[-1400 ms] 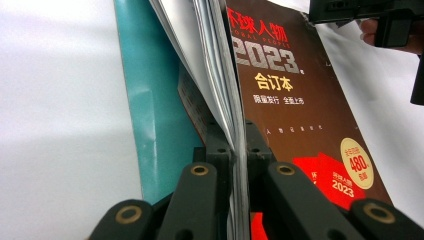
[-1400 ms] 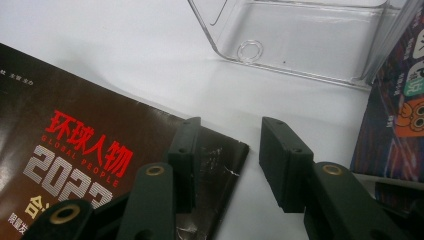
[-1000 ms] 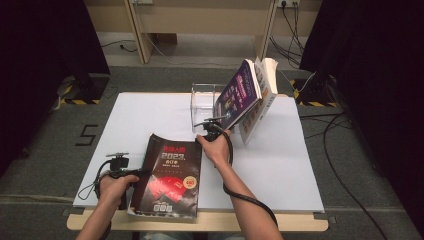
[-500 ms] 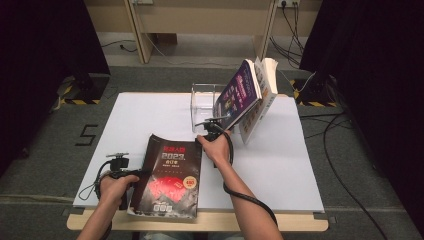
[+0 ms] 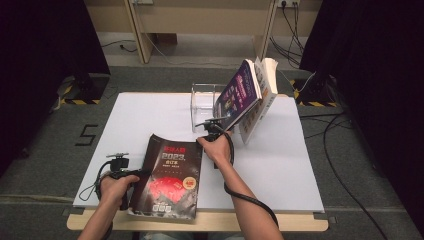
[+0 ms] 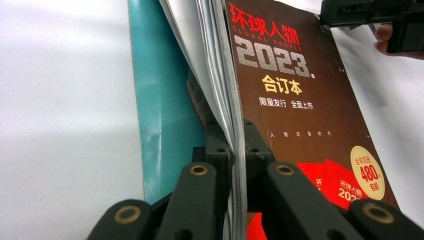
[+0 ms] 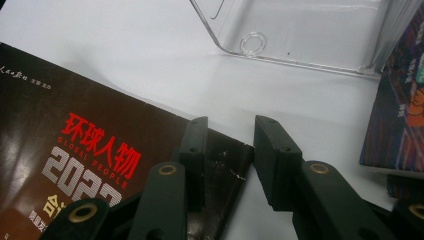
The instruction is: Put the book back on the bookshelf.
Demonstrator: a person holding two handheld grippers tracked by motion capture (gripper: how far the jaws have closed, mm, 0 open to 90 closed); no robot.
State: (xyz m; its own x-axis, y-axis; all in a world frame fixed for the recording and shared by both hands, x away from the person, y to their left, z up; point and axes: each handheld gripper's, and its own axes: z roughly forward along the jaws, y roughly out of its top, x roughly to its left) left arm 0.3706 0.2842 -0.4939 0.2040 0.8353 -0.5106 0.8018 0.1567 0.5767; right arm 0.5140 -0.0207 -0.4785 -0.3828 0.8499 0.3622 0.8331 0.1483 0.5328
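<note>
**Item: 1 brown-covered magazine, worked by 2 hand-held grippers**

Magazine (image 5: 170,177): thick bound volume, dark brown cover, red and white lettering with "2023". Lies on the white table (image 5: 290,165) at its near edge, left of centre, its near end slightly over that edge. Its left side is lifted, a teal surface (image 6: 167,115) showing beneath in the left gripper view.

Left gripper (image 6: 239,150): at the magazine's near left edge; jaws pressed together on a stack of its pages and front cover, pinching them.

Right gripper (image 7: 229,160): at the magazine's far right corner. Jaws have just been closing and stand partly spread, 1 on each side of the corner; a gap remains beside the right jaw, so the corner is not clamped.

Clear acrylic stand (image 5: 202,102): far centre of the table, just beyond the right gripper.

Purple-covered book (image 5: 239,92): leaning tilted against 1 pale book (image 5: 264,95), right of the stand.

Floor (image 5: 55,135): grey, number 5 marked at left.
</note>
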